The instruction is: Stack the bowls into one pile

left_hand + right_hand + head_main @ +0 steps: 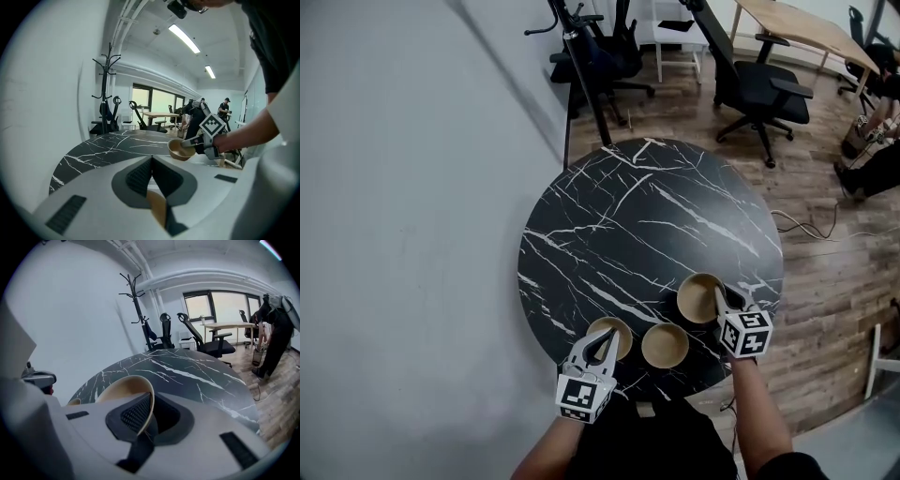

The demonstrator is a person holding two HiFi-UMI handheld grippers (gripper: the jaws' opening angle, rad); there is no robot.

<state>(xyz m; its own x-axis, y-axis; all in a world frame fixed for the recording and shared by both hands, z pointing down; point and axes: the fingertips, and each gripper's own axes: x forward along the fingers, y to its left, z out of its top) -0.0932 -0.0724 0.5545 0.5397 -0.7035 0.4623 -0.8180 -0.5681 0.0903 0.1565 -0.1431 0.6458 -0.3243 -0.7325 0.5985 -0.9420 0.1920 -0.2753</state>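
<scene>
Right gripper [721, 300] clamps rim of raised tan round paper bowl [696, 298]; left gripper [604, 341] clamps left bowl [620, 330] rim. Carry level, centre over middle bowl [665, 345].

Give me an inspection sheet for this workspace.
Surface: round black marble table.
Job's things: left bowl, middle bowl, right bowl, tan, near the front edge, unstacked.
Clutter: nothing seen.
Grippers: left gripper shut on left bowl's rim; right gripper shut on right bowl's rim.
Cables: cable on wooden floor right of table.
Surroundings: office chair, desk, coat stand, grey wall.
</scene>
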